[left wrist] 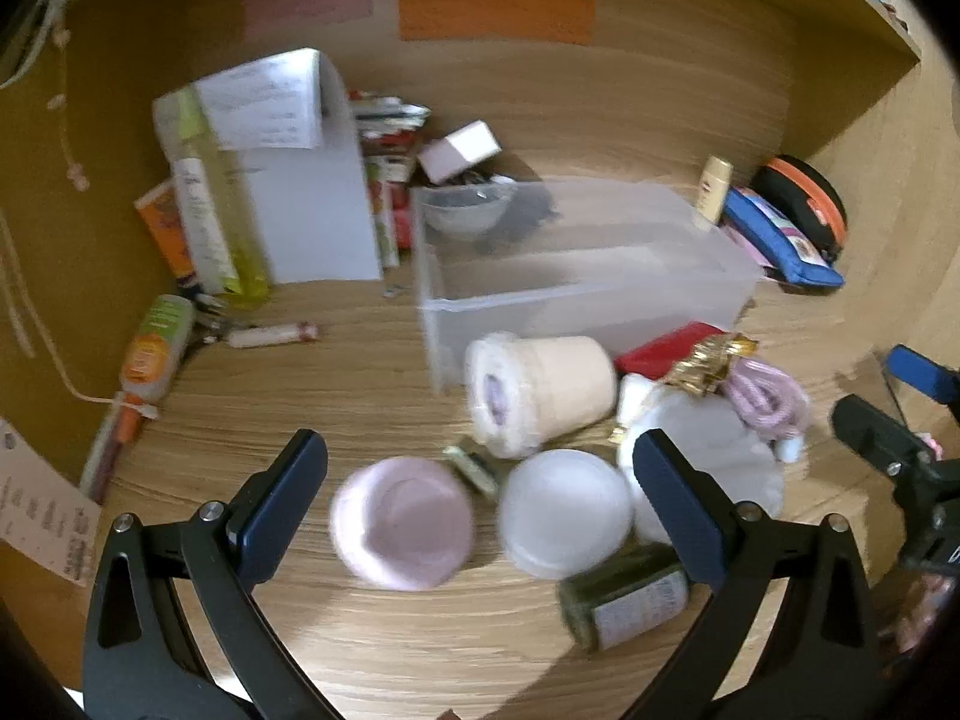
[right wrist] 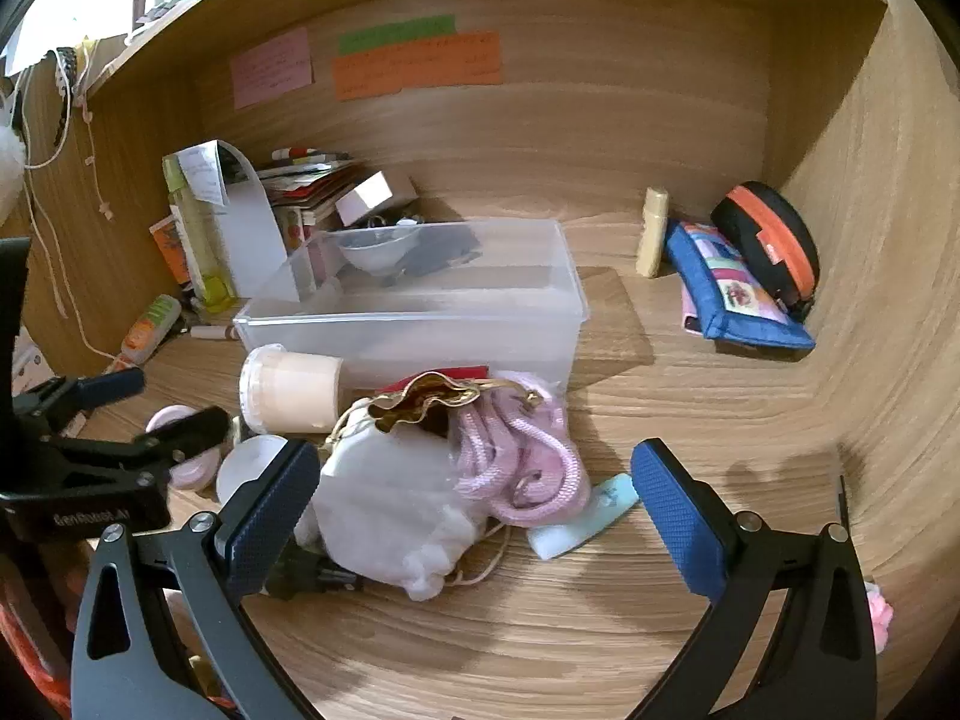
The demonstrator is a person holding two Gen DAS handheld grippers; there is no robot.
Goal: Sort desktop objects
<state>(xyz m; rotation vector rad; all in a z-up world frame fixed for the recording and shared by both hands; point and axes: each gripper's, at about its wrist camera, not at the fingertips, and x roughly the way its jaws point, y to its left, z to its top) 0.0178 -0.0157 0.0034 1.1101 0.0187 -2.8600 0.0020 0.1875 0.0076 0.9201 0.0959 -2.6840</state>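
- Left gripper (left wrist: 480,480) is hovering with jaws wide apart, holding nothing, above a pink lid (left wrist: 401,523) and white lid (left wrist: 564,513) on the wooden desk (left wrist: 420,648).
- Right gripper (right wrist: 474,486) is gaping empty over a white pouch (right wrist: 390,516) and pink cord (right wrist: 522,468), near the clear bin (right wrist: 414,324).

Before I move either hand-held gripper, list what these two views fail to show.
- Left wrist view: motion blur makes the dark green jar's label unreadable.
- Right wrist view: the left hand-held gripper covers most of the pink lid.
- Right wrist view: writing on the orange note is too small to read.
- Both views: the grey bowl's contents are veiled by the translucent bin wall.
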